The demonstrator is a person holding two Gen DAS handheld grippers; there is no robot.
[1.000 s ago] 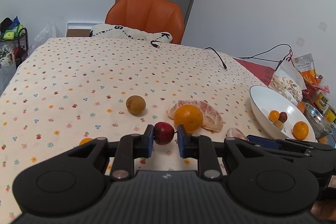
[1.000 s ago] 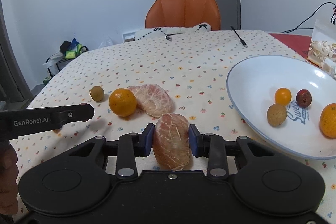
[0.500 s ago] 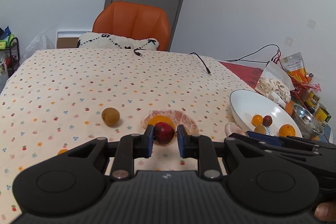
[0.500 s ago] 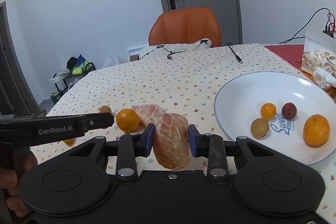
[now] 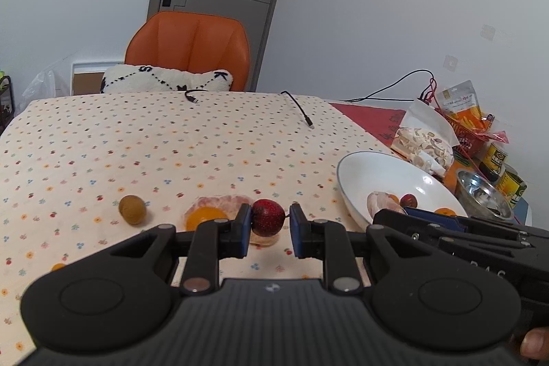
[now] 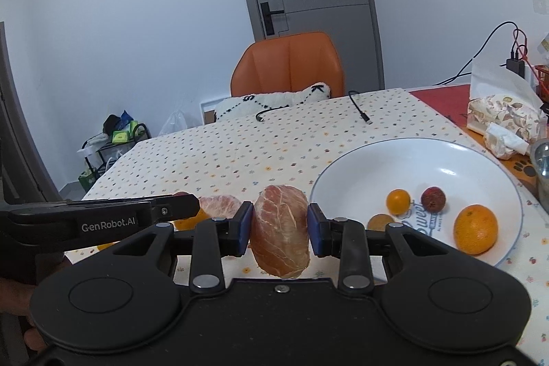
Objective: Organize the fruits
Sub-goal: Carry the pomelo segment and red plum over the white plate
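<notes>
Fruit is mid-carry toward the white bowl (image 6: 417, 146). Your right gripper (image 6: 279, 225) clamps a peeled grapefruit piece (image 6: 279, 228) just short of the bowl's near rim; your left gripper (image 5: 268, 225) pinches a small red fruit (image 5: 268, 217) further from it. Next, judge the rim clearance, then release inside the bowl.
</notes>
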